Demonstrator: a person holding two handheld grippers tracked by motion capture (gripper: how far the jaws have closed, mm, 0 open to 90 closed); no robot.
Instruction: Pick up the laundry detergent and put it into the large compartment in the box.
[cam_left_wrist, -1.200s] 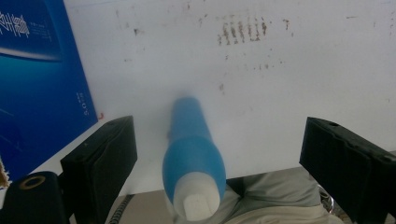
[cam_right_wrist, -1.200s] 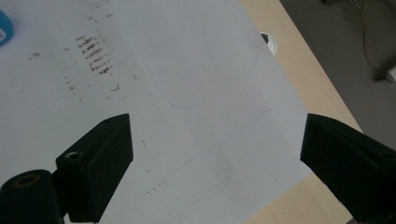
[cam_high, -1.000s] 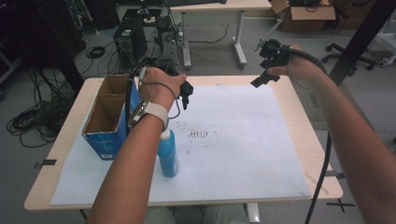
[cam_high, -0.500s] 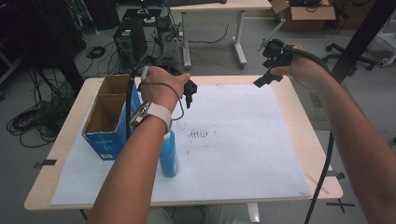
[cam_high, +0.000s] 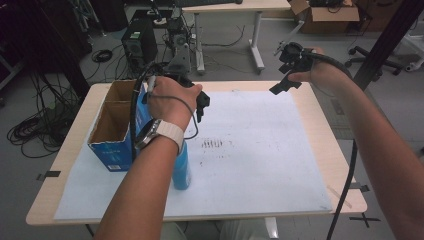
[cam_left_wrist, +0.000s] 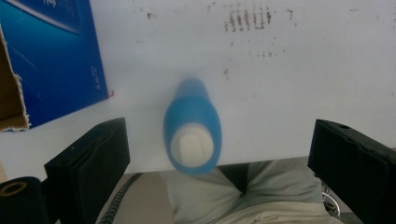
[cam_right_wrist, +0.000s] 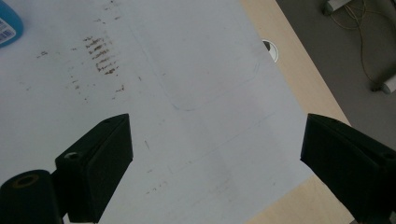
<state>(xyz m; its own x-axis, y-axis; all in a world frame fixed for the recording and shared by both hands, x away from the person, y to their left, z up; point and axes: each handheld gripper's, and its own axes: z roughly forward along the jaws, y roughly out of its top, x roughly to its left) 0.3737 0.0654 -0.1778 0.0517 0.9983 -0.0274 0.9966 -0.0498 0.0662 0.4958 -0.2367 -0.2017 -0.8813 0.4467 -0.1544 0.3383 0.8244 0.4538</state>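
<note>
**Listener:** Where are your two grippers, and is either one carrying anything?

**Me:** My left gripper hangs above the table near the far left, its jaws spread wide with nothing between the pads. They have just been opening. From its own camera I look straight down on the blue bottle, which stands upright on the white sheet below me, pale cap up. The bottle sits in the gap between my jaws as seen from above, but well beneath them and untouched. My right gripper is held up over the far right corner of the table, jaws also apart and empty; under it I see bare sheet with some brown smudges.

**Listener:** And where is the bottle relative to the rest?

**Me:** In the high view it stands just beside the near end of the open cardboard box, which has blue outer walls and lies along the table's left side. My left forearm crosses over part of it.

**Listener:** How far along does the work look?

**Me:** I judge that the bottle has been set down and let go, so the placing step looks finished. The box compartments I can see appear empty. What remains, if anything, I can't read from this.
</note>
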